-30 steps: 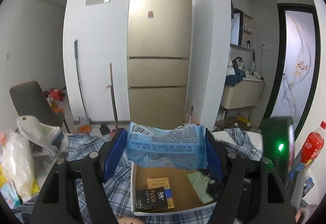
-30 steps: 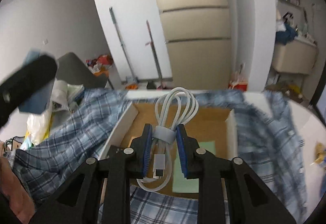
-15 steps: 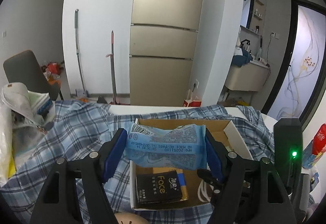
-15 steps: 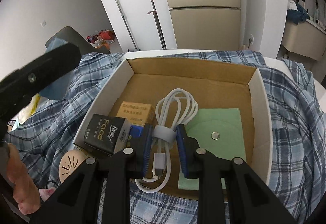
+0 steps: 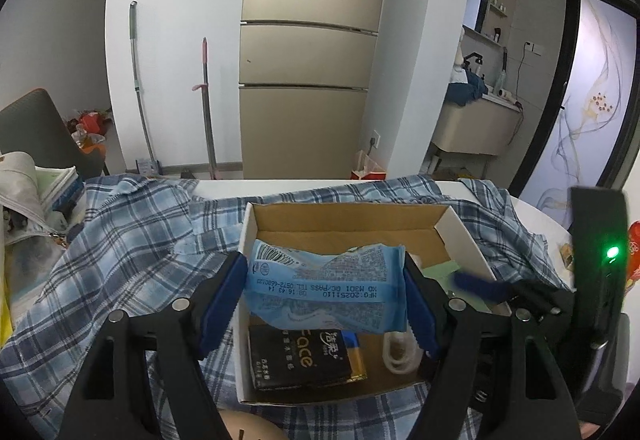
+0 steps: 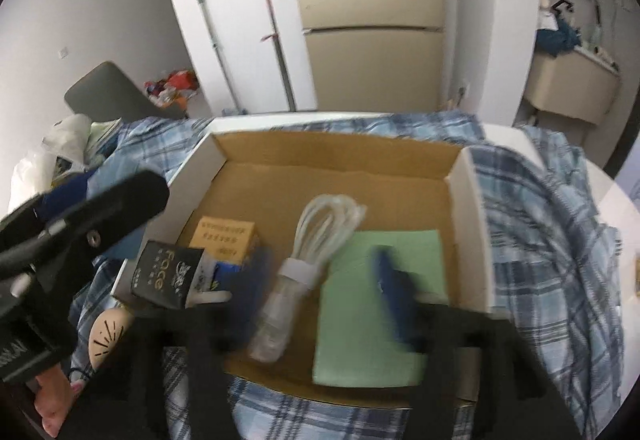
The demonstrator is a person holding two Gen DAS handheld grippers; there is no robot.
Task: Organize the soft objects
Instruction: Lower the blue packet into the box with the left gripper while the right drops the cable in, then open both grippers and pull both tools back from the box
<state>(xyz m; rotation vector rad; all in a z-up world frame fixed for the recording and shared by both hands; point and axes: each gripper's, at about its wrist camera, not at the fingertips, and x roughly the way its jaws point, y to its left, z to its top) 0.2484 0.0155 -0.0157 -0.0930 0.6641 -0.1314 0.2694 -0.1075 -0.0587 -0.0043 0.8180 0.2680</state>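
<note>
My left gripper (image 5: pixel 326 298) is shut on a blue tissue pack (image 5: pixel 326 292) and holds it over the open cardboard box (image 5: pixel 460 236). My right gripper (image 6: pixel 320 292) is open, blurred by motion, with its jaws spread wide over the box (image 6: pixel 472 216). The coiled white cable (image 6: pixel 308 272) lies loose on the box floor between the right jaws, next to a green card (image 6: pixel 384 320). A black "Face" box (image 6: pixel 166 274) and an orange box (image 6: pixel 222 240) lie at the box's left side. The cable (image 5: pixel 398 356) also shows in the left wrist view.
A blue plaid shirt (image 5: pixel 132 240) is spread over the table around the box. A bag and papers (image 5: pixel 24 196) are piled at the left. A red bottle (image 5: pixel 632 256) stands at the right edge. A beige round object (image 6: pixel 108 336) lies by the box's near left corner.
My right gripper has opened and let go of the white cable, which now lies in the box. My left gripper has moved the tissue pack lower over the box.
</note>
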